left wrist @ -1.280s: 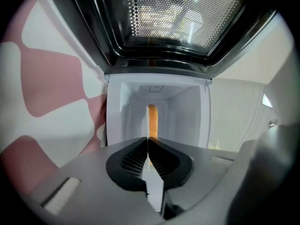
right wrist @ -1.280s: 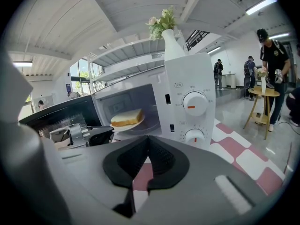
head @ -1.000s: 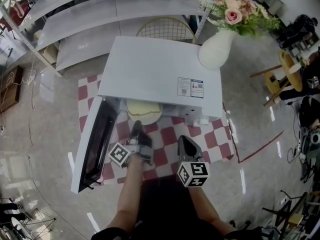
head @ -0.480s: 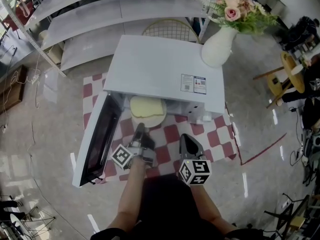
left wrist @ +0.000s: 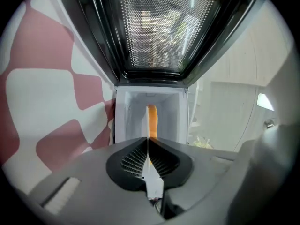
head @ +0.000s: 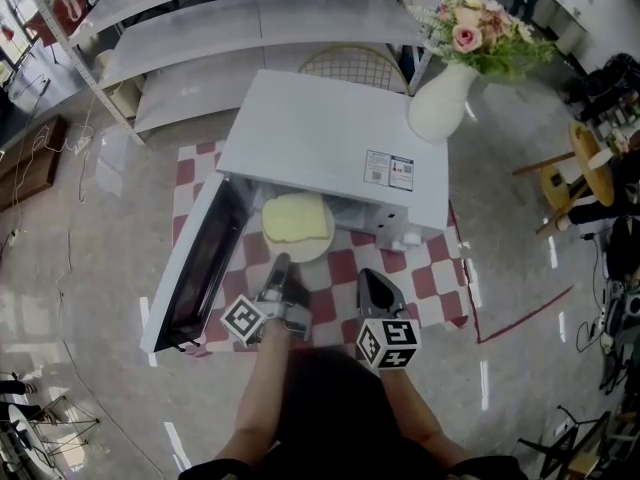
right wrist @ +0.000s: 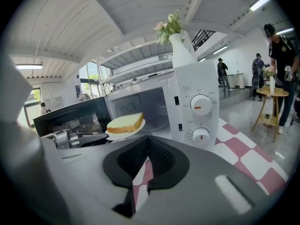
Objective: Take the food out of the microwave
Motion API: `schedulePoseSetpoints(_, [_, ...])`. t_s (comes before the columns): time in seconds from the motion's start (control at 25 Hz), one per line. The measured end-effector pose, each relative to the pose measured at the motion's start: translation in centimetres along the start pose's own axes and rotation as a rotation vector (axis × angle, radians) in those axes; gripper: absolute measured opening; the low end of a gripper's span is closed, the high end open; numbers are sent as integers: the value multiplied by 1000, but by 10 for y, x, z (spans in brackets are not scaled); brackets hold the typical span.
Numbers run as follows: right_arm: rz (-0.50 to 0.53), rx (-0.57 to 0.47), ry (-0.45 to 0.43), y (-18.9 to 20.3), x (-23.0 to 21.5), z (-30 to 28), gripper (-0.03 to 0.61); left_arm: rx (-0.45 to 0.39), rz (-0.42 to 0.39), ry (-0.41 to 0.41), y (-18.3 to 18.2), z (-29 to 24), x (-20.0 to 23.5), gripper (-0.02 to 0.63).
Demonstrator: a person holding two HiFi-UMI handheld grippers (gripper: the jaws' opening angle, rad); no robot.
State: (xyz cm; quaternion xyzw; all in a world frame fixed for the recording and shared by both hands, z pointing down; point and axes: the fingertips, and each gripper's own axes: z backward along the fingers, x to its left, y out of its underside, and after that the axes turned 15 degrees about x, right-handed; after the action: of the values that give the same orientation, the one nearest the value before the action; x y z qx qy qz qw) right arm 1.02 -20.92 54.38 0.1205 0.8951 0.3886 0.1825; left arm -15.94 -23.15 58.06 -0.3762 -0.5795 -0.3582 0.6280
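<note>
White plate (head: 306,251) with bread slice (head: 296,218), centre frame, half out of the open microwave (head: 330,138). Left tool (head: 280,265) clamped on its near rim; right tool (head: 368,280) closed, empty, lower centre. Remaining, likely: clear cavity, set down on checked cloth (head: 440,278).

Large open indoor hall — probably a lobby or showroom, not a home kitchen. Evidence: a polished stone floor (head: 90,258) with loose cables (head: 60,153) and a stand (head: 50,433); long white shelves (head: 250,18); ceiling strip lights (right wrist: 262,2); people (right wrist: 282,55) standing by a round table (right wrist: 273,93). One domestic corner — a microwave (head: 330,143) on a checked cloth (head: 440,278), with a vase (head: 438,106) of flowers beside it.
</note>
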Motion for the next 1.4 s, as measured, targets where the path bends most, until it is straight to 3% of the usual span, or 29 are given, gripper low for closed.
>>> schedulePoseSetpoints(1.4, [58,7,-75,33,17,31,1,-85,18,-8,53,99,-3,20])
